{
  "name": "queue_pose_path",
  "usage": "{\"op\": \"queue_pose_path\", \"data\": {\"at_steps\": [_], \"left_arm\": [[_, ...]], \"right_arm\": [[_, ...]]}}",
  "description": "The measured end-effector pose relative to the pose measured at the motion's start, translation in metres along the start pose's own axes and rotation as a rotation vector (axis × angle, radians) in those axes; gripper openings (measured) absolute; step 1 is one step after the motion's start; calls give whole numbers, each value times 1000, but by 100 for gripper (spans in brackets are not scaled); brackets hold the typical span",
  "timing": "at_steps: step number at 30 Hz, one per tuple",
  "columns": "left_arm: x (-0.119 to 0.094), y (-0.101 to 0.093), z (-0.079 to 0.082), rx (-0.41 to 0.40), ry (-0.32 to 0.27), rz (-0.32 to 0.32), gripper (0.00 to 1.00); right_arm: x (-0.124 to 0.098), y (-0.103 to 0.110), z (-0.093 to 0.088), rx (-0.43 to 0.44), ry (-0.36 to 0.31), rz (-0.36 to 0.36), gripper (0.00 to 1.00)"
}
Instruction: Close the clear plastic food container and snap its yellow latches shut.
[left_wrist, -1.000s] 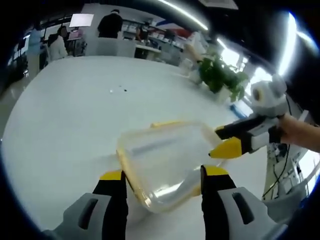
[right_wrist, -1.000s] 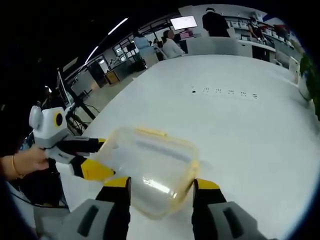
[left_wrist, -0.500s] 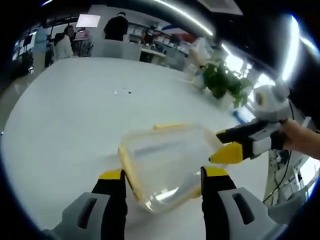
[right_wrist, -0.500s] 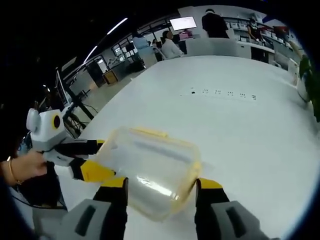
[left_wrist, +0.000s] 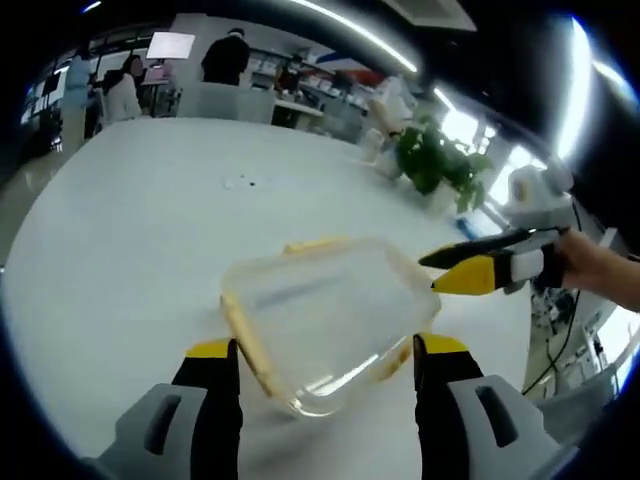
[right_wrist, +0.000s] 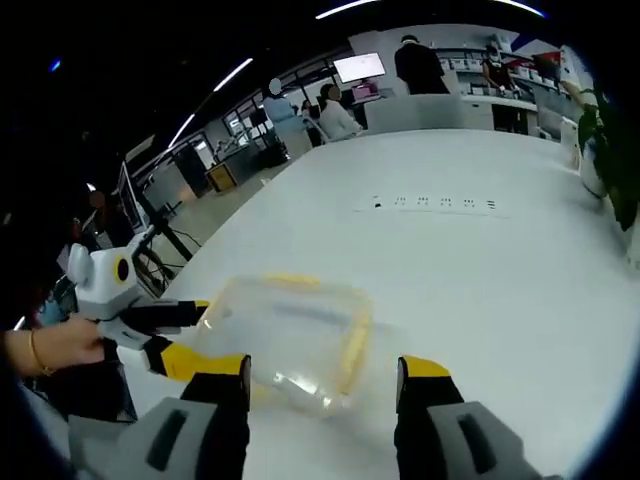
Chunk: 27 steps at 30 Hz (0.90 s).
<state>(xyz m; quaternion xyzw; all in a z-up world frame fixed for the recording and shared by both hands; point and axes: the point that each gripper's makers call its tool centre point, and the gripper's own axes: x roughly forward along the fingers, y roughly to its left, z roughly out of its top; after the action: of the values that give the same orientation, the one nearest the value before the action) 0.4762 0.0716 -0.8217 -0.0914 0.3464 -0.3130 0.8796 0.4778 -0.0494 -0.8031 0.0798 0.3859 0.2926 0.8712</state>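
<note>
Bright overhead strip lights, glare on white table (left_wrist: 120, 250) — soft blur, fisheye-bent edges

You see a clear, glossy plastic container (left_wrist: 325, 320) with opaque yellow plastic latches (left_wrist: 243, 335), catching glare. It lies on a smooth, matt white table (left_wrist: 140, 230). Your left gripper (left_wrist: 328, 362) has matt black jaws, yellow-tipped, on grey plastic.

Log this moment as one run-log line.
container: lid on, resting on white table | left gripper: open, jaws either side of container | right gripper: open, container just ahead | latches: state unclear
</note>
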Motion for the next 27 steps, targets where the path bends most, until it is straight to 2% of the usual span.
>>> {"op": "queue_pose_path", "data": {"at_steps": [5,10,21,27], "left_arm": [[-4,-1,-4,26,16,-1,75],[-2,0,-2,42,20,-11,76],[11,6,9,75,28,-23,80],[12,7,8,102,36,-22,80]], "right_arm": [[-9,3,-8,2,-3,1,58],[-13,6,-12,11,-6,8,57],[-17,3,-10,10,-12,5,57],[-19,2,-11,7,-11,4,57]]}}
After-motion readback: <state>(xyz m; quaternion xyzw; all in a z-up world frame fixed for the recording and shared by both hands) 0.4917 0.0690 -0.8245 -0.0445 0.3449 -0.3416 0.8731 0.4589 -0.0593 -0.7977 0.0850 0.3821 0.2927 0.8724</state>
